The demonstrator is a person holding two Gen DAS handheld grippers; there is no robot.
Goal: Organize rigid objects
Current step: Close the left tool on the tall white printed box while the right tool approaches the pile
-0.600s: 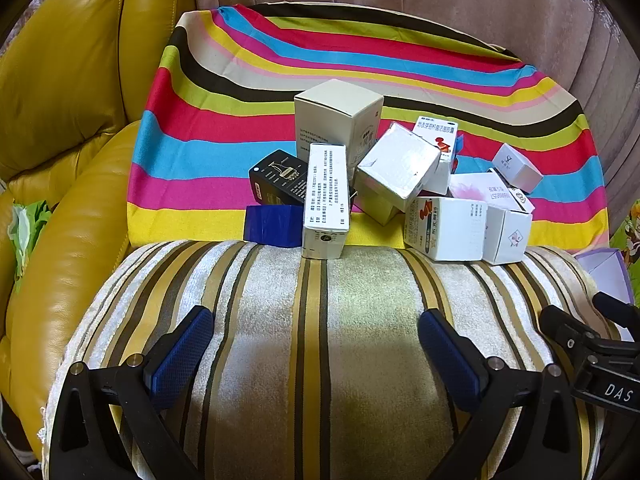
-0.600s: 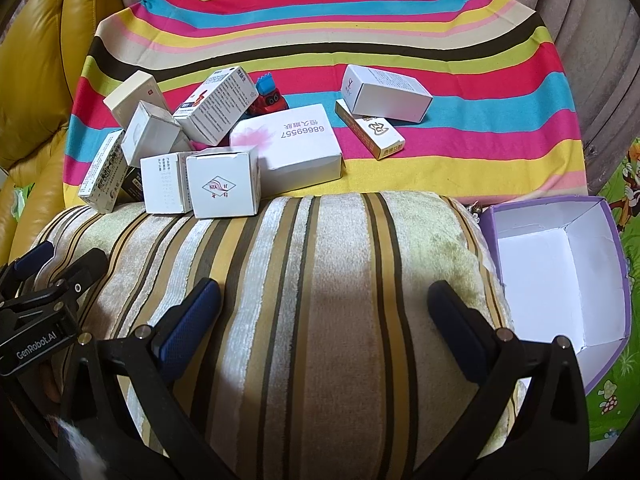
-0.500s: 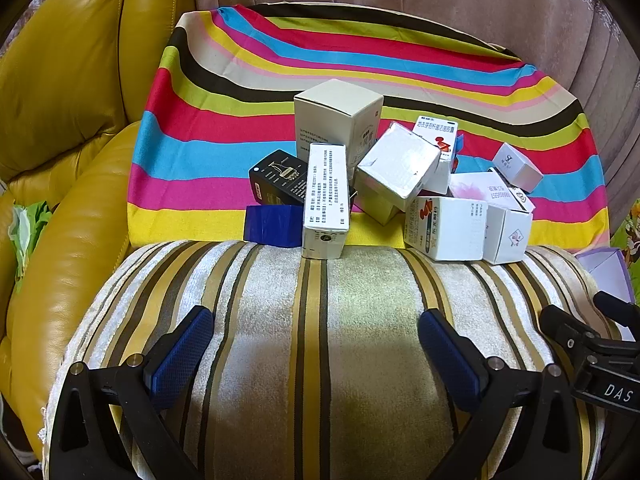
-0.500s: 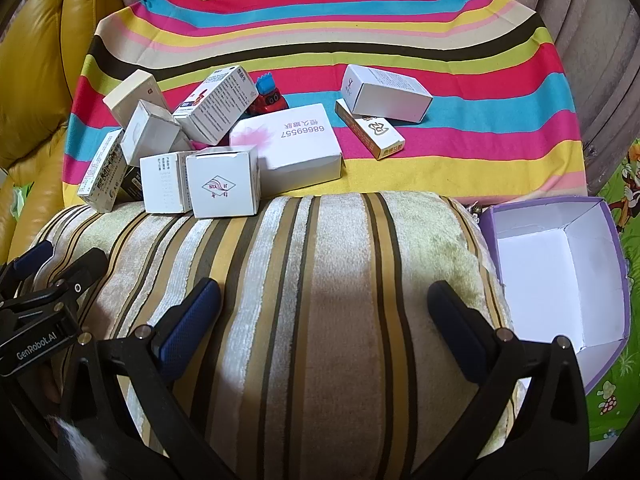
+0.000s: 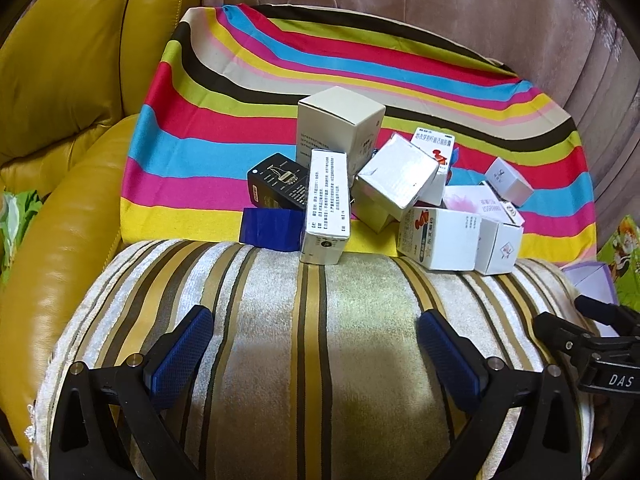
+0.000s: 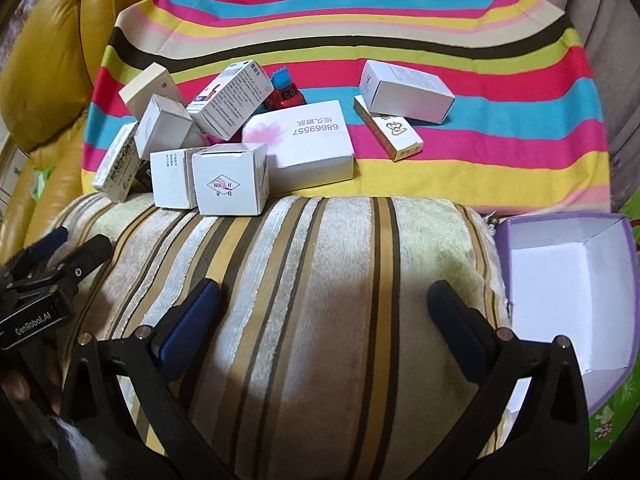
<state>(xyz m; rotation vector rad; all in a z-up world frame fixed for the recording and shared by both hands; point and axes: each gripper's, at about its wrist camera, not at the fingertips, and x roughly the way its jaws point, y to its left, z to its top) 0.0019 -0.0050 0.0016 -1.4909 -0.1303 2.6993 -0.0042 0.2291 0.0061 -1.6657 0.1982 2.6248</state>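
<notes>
Several small cartons lie heaped on a rainbow-striped cloth [image 5: 224, 128]: a tall beige box [image 5: 340, 124], a long white printed box [image 5: 326, 204], a black box [image 5: 278, 182], a blue block [image 5: 272, 226] and a flat pink-flowered box [image 6: 304, 140]. A red toy car [image 6: 286, 94] sits behind the heap. Two more cartons [image 6: 404, 90] lie apart to the right. My left gripper [image 5: 316, 344] is open above a brown-striped cushion [image 5: 320, 320], nothing between its fingers. My right gripper [image 6: 324, 312] is likewise open over the same cushion [image 6: 340, 280].
An open purple-edged white box [image 6: 568, 300] stands empty at the cushion's right end. A yellow leather sofa [image 5: 60, 80] rises on the left, and a mauve fabric backrest [image 5: 440, 8] runs behind the cloth. Each gripper shows at the edge of the other's view.
</notes>
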